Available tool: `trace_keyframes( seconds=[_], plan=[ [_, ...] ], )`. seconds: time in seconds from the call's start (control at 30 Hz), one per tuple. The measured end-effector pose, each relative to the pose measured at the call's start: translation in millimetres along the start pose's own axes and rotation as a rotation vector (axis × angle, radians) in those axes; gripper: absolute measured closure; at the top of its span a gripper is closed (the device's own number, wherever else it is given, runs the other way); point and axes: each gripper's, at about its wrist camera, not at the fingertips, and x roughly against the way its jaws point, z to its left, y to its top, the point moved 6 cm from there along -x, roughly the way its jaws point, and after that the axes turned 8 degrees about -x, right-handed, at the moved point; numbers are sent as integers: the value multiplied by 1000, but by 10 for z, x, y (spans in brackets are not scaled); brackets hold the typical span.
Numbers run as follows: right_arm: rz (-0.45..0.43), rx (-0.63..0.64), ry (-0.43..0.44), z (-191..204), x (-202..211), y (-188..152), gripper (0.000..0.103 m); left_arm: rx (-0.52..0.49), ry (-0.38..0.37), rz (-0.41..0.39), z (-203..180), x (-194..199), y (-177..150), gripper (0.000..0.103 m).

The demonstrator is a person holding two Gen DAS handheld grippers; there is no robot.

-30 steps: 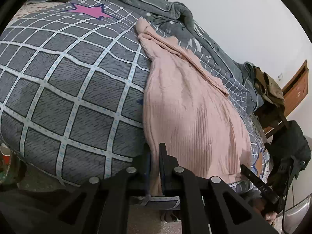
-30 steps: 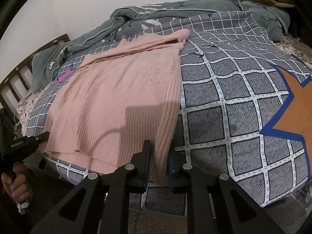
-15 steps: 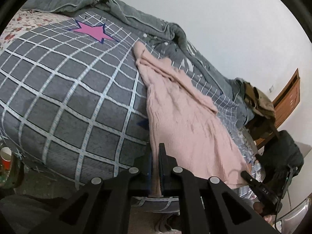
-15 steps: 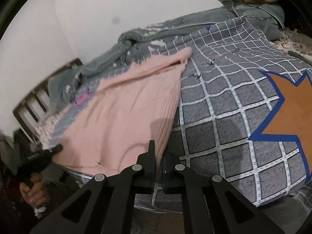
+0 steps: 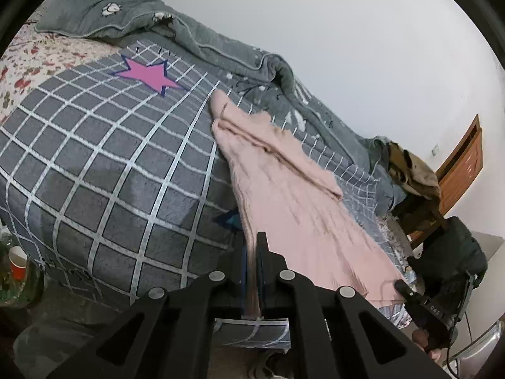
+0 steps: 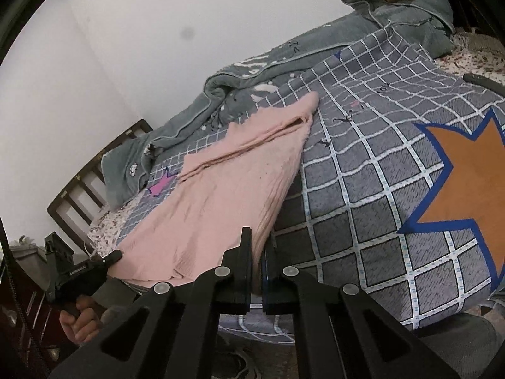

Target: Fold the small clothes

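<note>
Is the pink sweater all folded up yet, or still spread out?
Mostly spread out. The pink sweater lies long across the checked blanket, only its far end doubled over. Both the left gripper and right gripper pinch its near edge.

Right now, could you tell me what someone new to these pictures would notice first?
The pink ribbed garment stands out first, stretched across the grey checked quilt with its near edge lifted. The left hand-held gripper and the right hand-held gripper are each shut on a near corner of it. Next come the big orange star on the quilt at the right and the small pink star near the far rumpled grey blanket.
</note>
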Motion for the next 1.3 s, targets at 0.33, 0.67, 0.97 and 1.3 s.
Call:
trace_keyframes(
  seconds=[0.33, 0.67, 0.97, 1.3],
  plan=[
    [-31, 24, 43, 220, 260, 77, 99, -30, -14, -42, -185, 292, 126, 97],
    [-45, 17, 68, 322, 345, 246, 99, -42, -21, -60, -293, 338, 301, 97],
    [-59, 34, 89, 512, 266, 534, 99, -69, -11, -83, -367, 229, 623, 97],
    [-63, 31, 89, 565, 132, 744, 99, -66, -18, -87, -364, 36, 882, 97]
  ],
)
